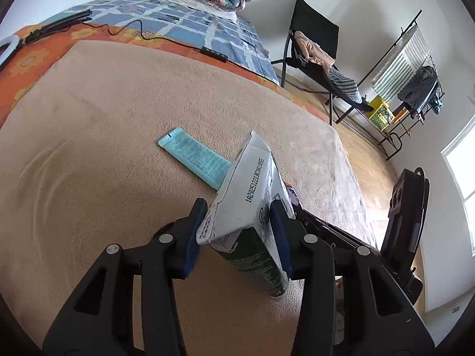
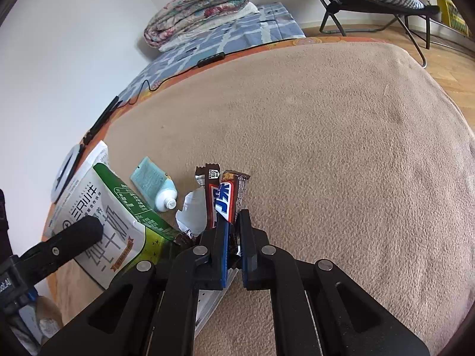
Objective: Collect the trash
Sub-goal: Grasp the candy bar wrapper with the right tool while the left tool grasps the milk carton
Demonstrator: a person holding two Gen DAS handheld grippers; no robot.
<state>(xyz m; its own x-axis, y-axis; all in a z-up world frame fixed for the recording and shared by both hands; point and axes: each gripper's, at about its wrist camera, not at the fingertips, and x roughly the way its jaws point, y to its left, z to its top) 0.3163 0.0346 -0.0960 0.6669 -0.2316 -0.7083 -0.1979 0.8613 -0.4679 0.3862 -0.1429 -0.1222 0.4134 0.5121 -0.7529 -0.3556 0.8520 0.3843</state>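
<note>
The left gripper [image 1: 237, 222] jaws clamp the opened milk carton [image 1: 252, 190], contents hidden; the right gripper [image 2: 234, 231] jaws clamp candy wrappers [image 2: 224, 198].

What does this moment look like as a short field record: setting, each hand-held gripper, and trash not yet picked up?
setting: beige blanket spread over a bed
left hand-held gripper: shut on a green and white milk carton
right hand-held gripper: shut on candy bar wrappers
still lying on the blanket: light blue tube, cap end toward the camera; crumpled white scrap beside the wrappers
background: folded floral quilt, black folding chair
</note>
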